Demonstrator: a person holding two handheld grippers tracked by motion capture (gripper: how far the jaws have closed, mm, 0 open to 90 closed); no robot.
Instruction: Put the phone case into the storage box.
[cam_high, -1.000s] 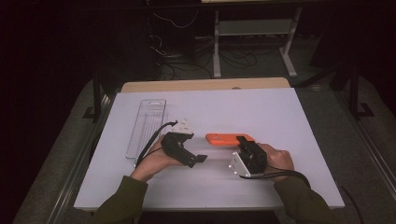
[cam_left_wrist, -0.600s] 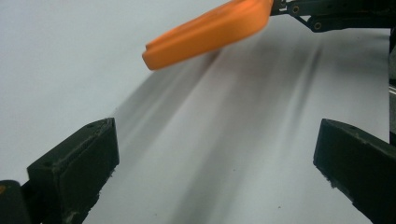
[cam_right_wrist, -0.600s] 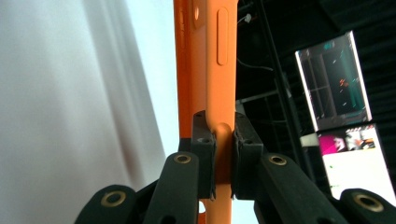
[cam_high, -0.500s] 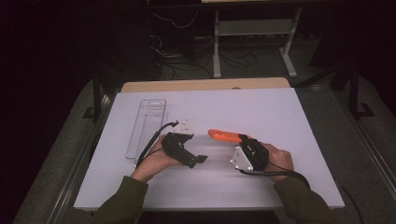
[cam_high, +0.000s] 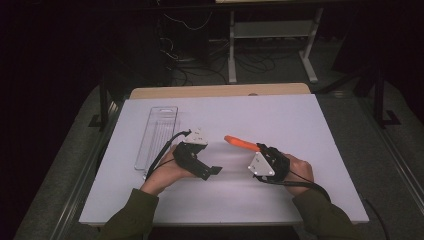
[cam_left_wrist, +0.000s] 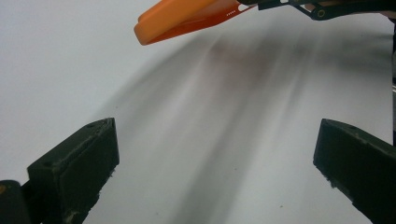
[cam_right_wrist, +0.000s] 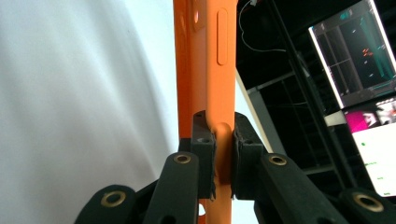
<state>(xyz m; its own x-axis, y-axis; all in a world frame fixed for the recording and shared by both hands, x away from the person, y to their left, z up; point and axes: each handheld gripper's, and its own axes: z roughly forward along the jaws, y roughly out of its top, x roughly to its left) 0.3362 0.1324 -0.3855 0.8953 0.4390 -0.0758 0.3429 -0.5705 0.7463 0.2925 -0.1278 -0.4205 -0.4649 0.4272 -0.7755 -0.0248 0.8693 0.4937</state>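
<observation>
Orange phone case (cam_high: 240, 143), thin and rubbery-looking, is up off the surface (cam_high: 300, 115) near its middle, pinched by one end in the right gripper (cam_high: 260, 148), whose jaws are clenched on the case's edge; the right gripper view shows the two pads pressing the rim from either side, with a side-button moulding farther up the case. The case juts out toward the left gripper (cam_high: 216, 170), tilted a little, its free end raised. That left gripper sits just beside it with its jaws released and spread wide, nothing between them; in its own view the case's free end (cam_left_wrist: 187, 18) hangs above and ahead of the jaws, apart from them. A clear plastic tray (cam_high: 156, 135) lies along the left side of the surface, close to the left edge, and appears empty. So the pick-up looks done, I'd judge, and what is left is probably a hand-over or a two-handed grip, and then setting the case somewhere, maybe in that tray, though that is a guess. Hard to tell: whether a phone sits inside the case, since only its edge and back show. The case's gripped end is covered by the jaws, and the room beyond the far edge is too dark to read.
</observation>
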